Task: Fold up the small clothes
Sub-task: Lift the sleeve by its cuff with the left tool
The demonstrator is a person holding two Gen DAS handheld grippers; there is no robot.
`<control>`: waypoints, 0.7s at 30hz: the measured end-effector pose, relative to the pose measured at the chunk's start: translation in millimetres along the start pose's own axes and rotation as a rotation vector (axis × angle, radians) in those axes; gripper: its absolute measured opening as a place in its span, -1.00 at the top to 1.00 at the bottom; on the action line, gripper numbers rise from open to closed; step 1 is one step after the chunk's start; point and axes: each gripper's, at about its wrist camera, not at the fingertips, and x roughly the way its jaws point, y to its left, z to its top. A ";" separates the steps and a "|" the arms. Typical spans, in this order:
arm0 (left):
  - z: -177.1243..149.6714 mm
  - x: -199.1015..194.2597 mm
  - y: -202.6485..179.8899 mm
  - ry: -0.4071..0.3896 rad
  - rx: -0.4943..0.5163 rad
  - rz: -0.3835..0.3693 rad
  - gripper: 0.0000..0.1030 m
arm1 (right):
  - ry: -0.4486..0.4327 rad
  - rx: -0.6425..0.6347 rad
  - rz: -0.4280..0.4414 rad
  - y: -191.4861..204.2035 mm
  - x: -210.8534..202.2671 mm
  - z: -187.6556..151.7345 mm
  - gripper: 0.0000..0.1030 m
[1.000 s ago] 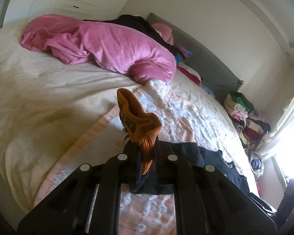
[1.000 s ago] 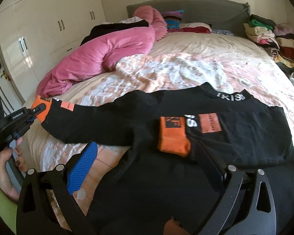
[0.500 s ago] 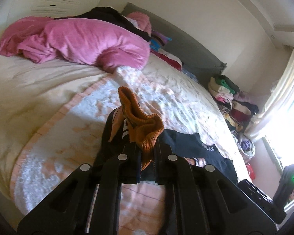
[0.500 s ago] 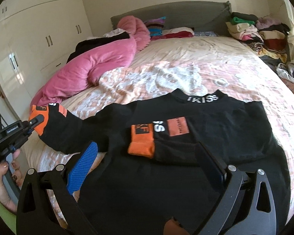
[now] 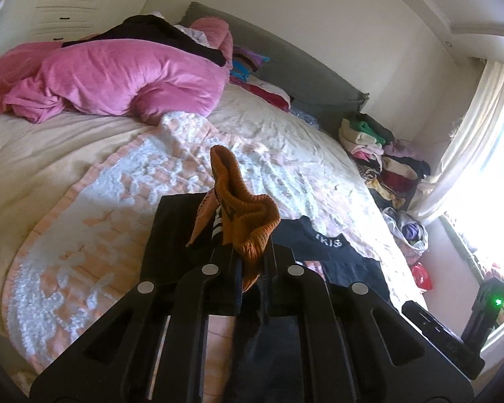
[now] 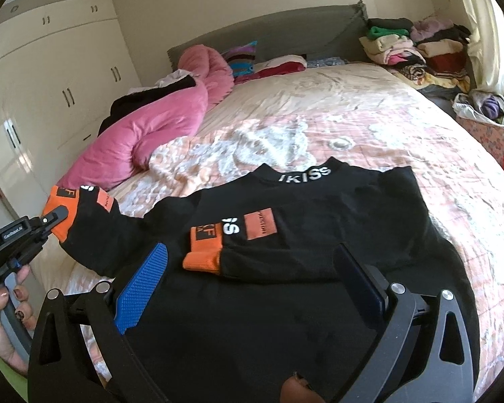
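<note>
Left wrist view: the left gripper [image 5: 252, 262] occupies the lower centre of the frame, its jaws pressed together on the orange cuff [image 5: 242, 215] of one sleeve, which stands bunched above the fingertips. The black sweater [image 5: 339, 258] shows only partly, to the right of centre behind the gripper. This view alone shows the bright window [image 5: 494, 181] at the right edge.

Right wrist view: the right gripper [image 6: 252, 268] sits at the bottom of the frame with its jaws spread wide and holding nothing; the blue pad [image 6: 141, 285] of one finger is visible at lower left. Beyond it the whole sweater [image 6: 319, 221] lies flat on the bed [image 6: 386, 107], one sleeve folded across the chest with its cuff [image 6: 203, 252] near frame centre. At far left the other cuff [image 6: 58, 208] is pinched by the left gripper [image 6: 55, 216], held by a hand [image 6: 3, 315]. Farther back lie a pink blanket [image 6: 151, 127], the grey headboard [image 6: 268, 33], a pile of clothes [image 6: 413, 47] at upper right, and a wardrobe [image 6: 50, 67] at upper left.
</note>
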 end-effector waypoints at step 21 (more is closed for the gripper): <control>-7.1 39.1 -92.7 0.100 0.101 -0.148 0.94 | -0.071 0.152 -0.055 -79.5 -39.2 -3.4 -0.91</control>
